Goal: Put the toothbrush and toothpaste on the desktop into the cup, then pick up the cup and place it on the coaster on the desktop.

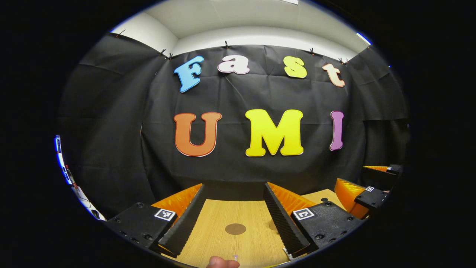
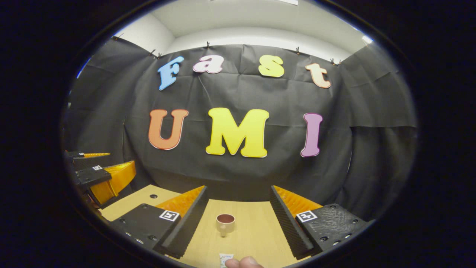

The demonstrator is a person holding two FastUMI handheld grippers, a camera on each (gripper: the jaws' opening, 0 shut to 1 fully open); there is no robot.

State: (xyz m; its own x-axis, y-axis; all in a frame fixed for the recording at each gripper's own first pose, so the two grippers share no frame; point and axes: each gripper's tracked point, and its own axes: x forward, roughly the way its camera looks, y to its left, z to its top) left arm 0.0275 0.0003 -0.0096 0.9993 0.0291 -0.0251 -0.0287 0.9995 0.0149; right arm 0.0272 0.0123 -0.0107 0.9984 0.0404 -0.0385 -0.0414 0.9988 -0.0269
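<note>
In the left gripper view, my left gripper [image 1: 234, 188] is open over the wooden desktop [image 1: 208, 230]. A flat round brown coaster [image 1: 235, 229] lies between its fingers. A small pale tip [image 1: 235, 257], perhaps the toothbrush, shows at the bottom edge. In the right gripper view, my right gripper [image 2: 238, 190] is open too, and a small pale cup [image 2: 225, 223] with a dark inside stands upright between its fingers. A white end of the toothpaste [image 2: 225, 257] lies at the bottom edge. Neither gripper touches anything.
A fingertip [image 1: 222, 262] pokes in at the bottom of the left gripper view, and another fingertip [image 2: 243, 262] in the right gripper view. The right gripper [image 1: 357, 182] shows at the far right, the left gripper [image 2: 111, 163] at the far left. The black wall cloth stands just behind the desktop.
</note>
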